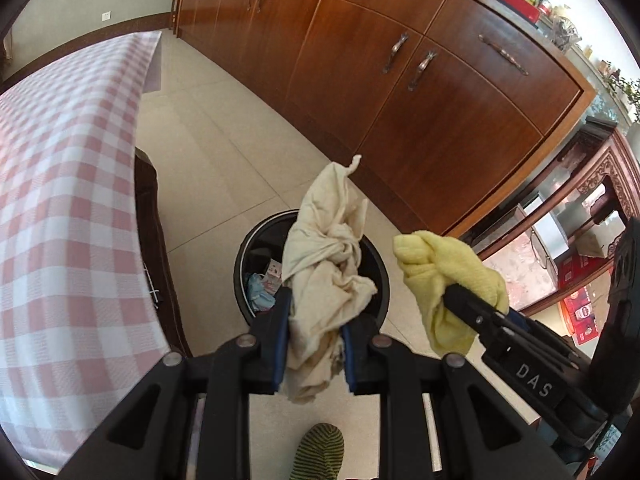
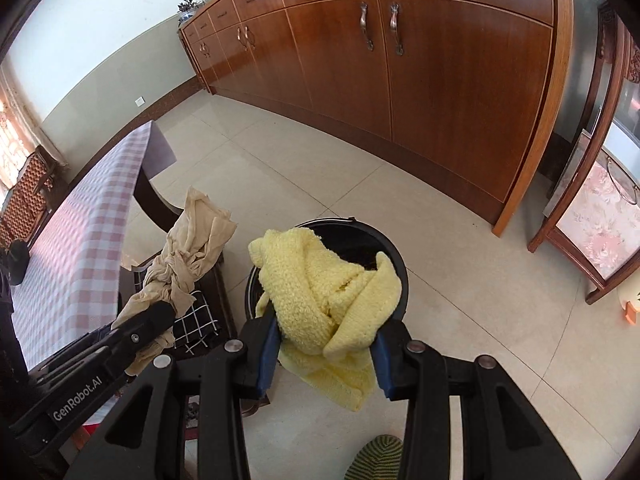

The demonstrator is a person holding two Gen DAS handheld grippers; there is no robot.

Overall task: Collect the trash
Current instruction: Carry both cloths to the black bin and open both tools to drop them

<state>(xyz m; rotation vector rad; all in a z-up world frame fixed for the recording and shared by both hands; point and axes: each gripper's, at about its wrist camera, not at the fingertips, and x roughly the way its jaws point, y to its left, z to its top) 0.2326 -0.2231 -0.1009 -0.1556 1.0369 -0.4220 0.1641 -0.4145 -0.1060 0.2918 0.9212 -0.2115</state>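
Note:
My left gripper (image 1: 314, 332) is shut on a crumpled beige cloth (image 1: 328, 252) and holds it in the air above a round black trash bin (image 1: 382, 276) on the floor. The bin holds some paper and plastic scraps (image 1: 264, 284). My right gripper (image 2: 324, 344) is shut on a fluffy yellow cloth (image 2: 320, 292) and holds it just over the same bin (image 2: 396, 264). The right gripper with the yellow cloth (image 1: 448, 268) shows to the right in the left wrist view. The left gripper with the beige cloth (image 2: 192, 244) shows to the left in the right wrist view.
A table with a pink checked cloth (image 1: 60, 200) stands to the left, with a dark chair (image 2: 212, 288) beside it. A long wooden cabinet (image 2: 420, 80) runs along the far side. A carved cabinet (image 1: 592, 208) stands at right. A striped sock foot (image 1: 320, 452) is below.

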